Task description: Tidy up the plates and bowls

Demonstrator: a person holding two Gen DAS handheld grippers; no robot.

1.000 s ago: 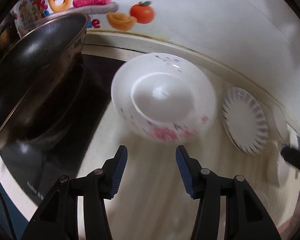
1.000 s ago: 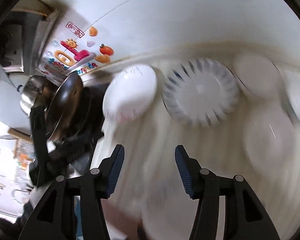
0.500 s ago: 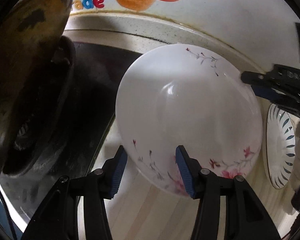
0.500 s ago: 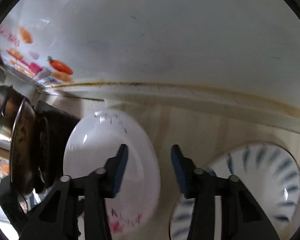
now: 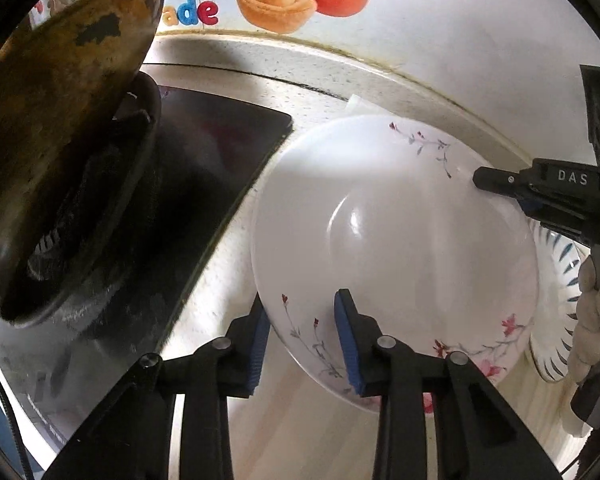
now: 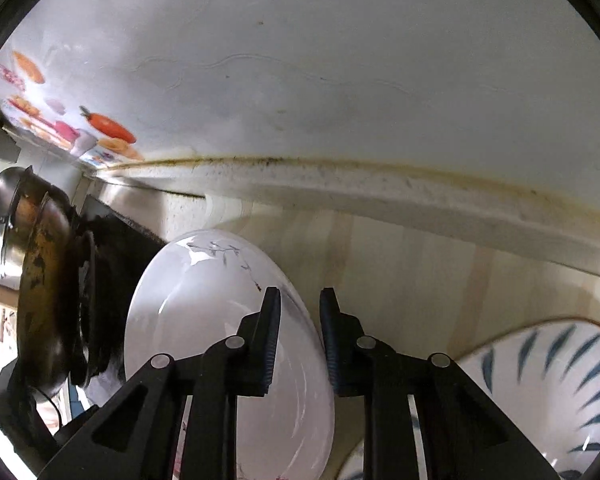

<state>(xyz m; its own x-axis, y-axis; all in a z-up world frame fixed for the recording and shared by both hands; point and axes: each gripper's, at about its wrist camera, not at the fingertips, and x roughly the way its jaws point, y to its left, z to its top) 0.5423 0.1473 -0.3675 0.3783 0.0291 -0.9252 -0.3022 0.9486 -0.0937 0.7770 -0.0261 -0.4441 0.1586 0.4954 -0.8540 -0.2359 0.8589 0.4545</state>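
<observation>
Between both jaw pairs: floral bowl [image 5: 396, 240] rim, left gripper [image 5: 302, 340] near edge, right gripper [image 6: 300, 336] far.

A glossy white ceramic bowl with pink floral print [image 5: 400, 240] shows sharp highlights on its smooth glaze. A white glazed plate with blue leaf strokes [image 6: 560, 380] looks equally shiny. The dark metal wok [image 5: 60, 140] has a rough, rust-mottled underside. The pale speckled stone-look countertop [image 5: 228, 264] appears matt, beside a glossy black glass cooktop [image 5: 212, 152].

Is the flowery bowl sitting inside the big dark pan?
No, the bowl sits on the pale counter, beside the stove with the pan.
</observation>
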